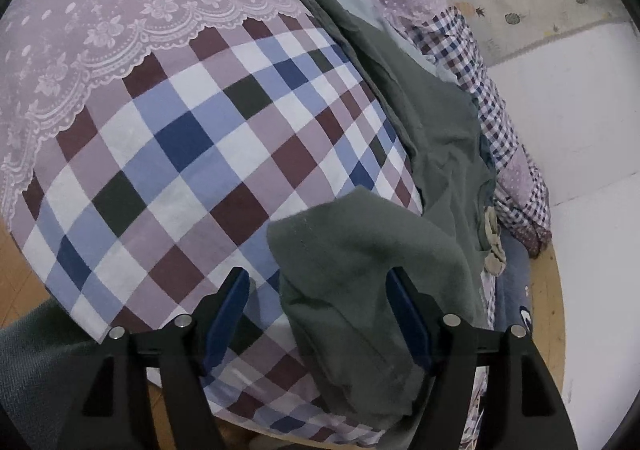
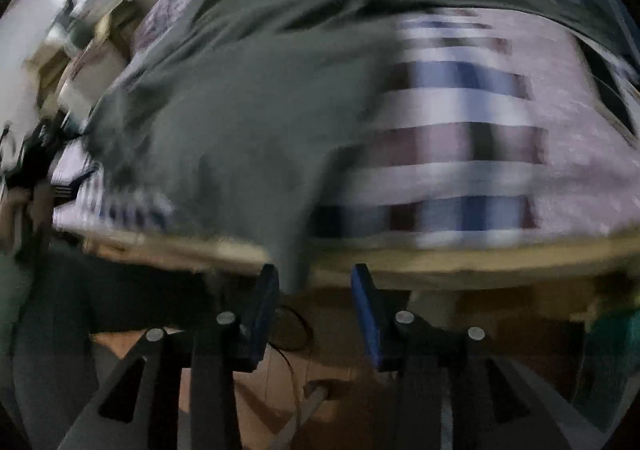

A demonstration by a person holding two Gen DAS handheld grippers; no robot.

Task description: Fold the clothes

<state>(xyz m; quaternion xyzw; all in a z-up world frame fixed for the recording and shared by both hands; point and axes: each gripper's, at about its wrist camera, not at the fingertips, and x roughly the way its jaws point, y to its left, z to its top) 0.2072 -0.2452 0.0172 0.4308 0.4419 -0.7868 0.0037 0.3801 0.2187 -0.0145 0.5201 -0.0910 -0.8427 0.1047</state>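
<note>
Left tool (image 1: pixel 318 290): jaws spread wide, a bunched corner of the grey-green garment (image 1: pixel 400 185) draped between and over them, not pinched. Released. Probably set to bite that corner for a fold.

Right tool (image 2: pixel 314 286): jaws parted, a point of the same garment (image 2: pixel 240 121) hanging into the gap; view heavily motion-blurred, contact not resolvable, so grasp cannot be told.

Garment strung along the far side of the checked cloth (image 1: pixel 192 153) covering the surface, lace overlay (image 1: pixel 100 25) beyond. Likely laid there for flat folding room.

No brands, labels or legible writing found.
</note>
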